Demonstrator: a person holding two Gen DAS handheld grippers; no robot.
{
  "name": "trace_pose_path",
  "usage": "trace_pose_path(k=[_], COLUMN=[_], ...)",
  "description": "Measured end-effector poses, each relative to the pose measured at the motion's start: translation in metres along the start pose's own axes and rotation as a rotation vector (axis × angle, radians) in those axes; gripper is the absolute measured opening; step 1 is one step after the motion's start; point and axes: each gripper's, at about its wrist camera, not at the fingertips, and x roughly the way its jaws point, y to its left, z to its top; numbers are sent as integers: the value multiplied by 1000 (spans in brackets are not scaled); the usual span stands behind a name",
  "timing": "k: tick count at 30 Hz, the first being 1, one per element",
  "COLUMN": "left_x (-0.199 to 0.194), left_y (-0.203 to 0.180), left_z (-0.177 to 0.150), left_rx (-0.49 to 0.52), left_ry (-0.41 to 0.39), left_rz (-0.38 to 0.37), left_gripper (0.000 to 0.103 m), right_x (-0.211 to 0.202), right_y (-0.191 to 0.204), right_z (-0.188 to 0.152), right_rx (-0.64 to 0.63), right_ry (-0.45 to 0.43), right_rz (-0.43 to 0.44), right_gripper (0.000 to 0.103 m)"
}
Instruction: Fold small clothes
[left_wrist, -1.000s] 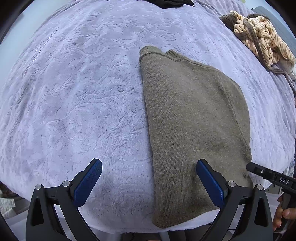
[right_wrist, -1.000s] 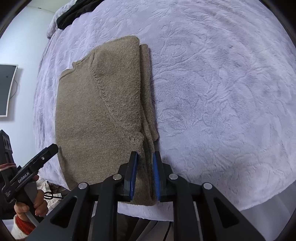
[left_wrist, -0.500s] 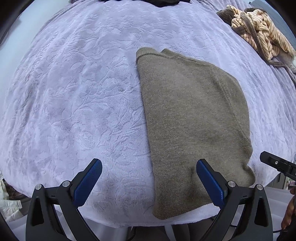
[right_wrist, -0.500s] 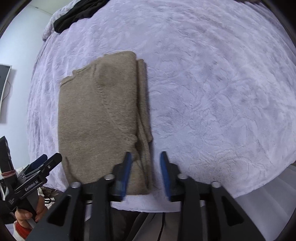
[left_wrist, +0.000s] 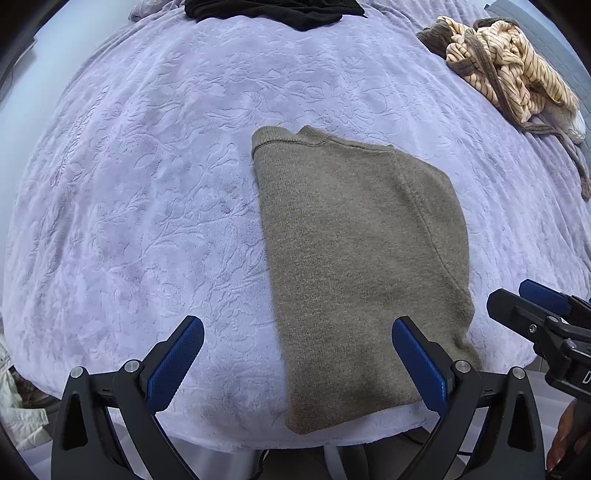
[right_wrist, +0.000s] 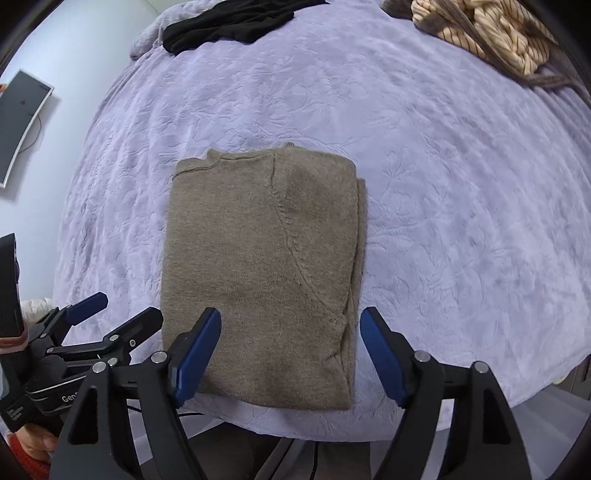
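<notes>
1. Lavender bedspread (right_wrist: 443, 184) stretches ahead of both tools.
2. Folded olive sweater (right_wrist: 266, 266) lies flat just beyond the tips.
3. Right gripper (right_wrist: 290, 350), jaws just opened wide, holds nothing; lift clear without snagging the knit.
4. Left gripper (left_wrist: 297, 362) gapes empty too.

left wrist: steeply down on bed (left_wrist: 147, 184) | right wrist: same (both share sweater (left_wrist: 362, 258))

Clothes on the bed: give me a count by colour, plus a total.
Olive-brown: 1, the folded sweater
Black: 1, the garment at the far edge
Cream with dark stripes: 1, the bundled heap
Total: 3
</notes>
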Motion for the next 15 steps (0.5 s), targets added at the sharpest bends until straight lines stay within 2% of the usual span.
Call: trace_pose_path(k=[2,6,15], left_x=[-1,-3,-8], left_y=[-1,-1,6], left_z=[0,2,8], left_rx=[-1,-3,-31], left_ry=[-2,-15,-25], left_rz=[7,34,40], left_gripper=[102,102,102], right_x=[0,-2,1], right_y=[3,7,9], right_z=[2,4,10], right_rx=[-8,-22,-8], right_ry=[-7,-22,-10], right_rz=[-24,-58,-98], right_gripper=[86,86,86])
